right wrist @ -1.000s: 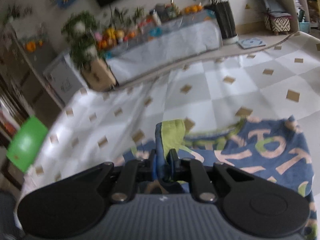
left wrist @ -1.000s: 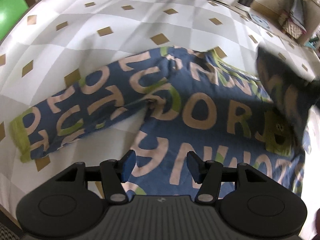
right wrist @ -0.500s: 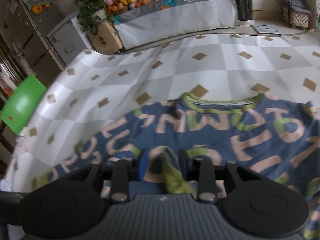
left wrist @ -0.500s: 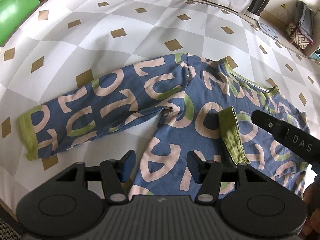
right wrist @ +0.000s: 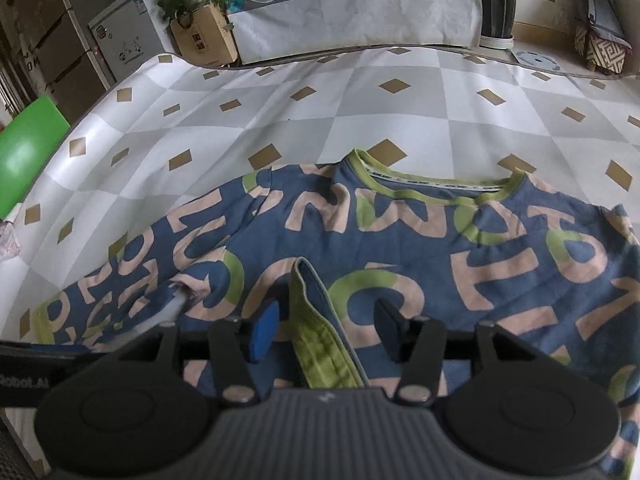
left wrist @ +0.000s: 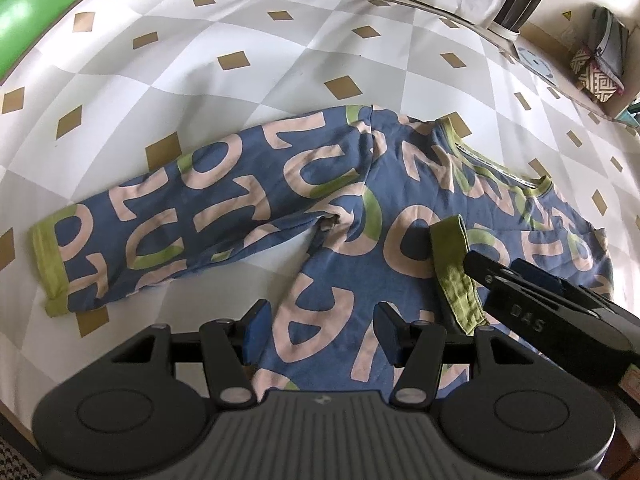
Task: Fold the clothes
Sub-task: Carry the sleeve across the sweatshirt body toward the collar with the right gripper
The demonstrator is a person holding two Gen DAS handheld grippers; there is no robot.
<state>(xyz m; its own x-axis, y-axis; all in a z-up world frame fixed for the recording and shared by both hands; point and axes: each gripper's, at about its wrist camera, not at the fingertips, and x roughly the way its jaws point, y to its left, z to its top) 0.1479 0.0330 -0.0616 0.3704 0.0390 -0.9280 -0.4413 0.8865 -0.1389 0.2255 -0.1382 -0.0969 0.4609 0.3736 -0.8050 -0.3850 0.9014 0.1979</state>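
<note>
Far left of my left wrist view, there's a green panel (left wrist: 30, 12) at the upper corner, beyond the edge of the grey-and-white checked cloth with tan diamonds (left wrist: 248, 92) that covers the surface. On that cloth lies the blue long-sleeved cotton top printed with pink and green letters (left wrist: 340, 240), spread flat across the middle of the frame. Its one sleeve (left wrist: 160, 236) stretches out toward the left edge, ending in a green cuff at lower left. At bottom centre, my left tongs (left wrist: 322, 330) hover over the hem area of the top, jaws apart and released, nothing pinched, only fabric lying below them. Just right of that, the other sleeve is folded in across the chest, its green ribbed cuff (left wrist: 456, 276) lying on the body of the top. My right tongs (left wrist: 504, 276) come in from the lower right, tips at that cuff.

Switching to the right wrist view: the cuff runs up between the two pads at bottom centre, and the jaws have just been opening, so the pads stand off the fabric, let go. The green-trimmed neckline (right wrist: 436, 184) sits above centre. Along the top of the frame, a draped bench with fruit and plants (right wrist: 352, 8).
</note>
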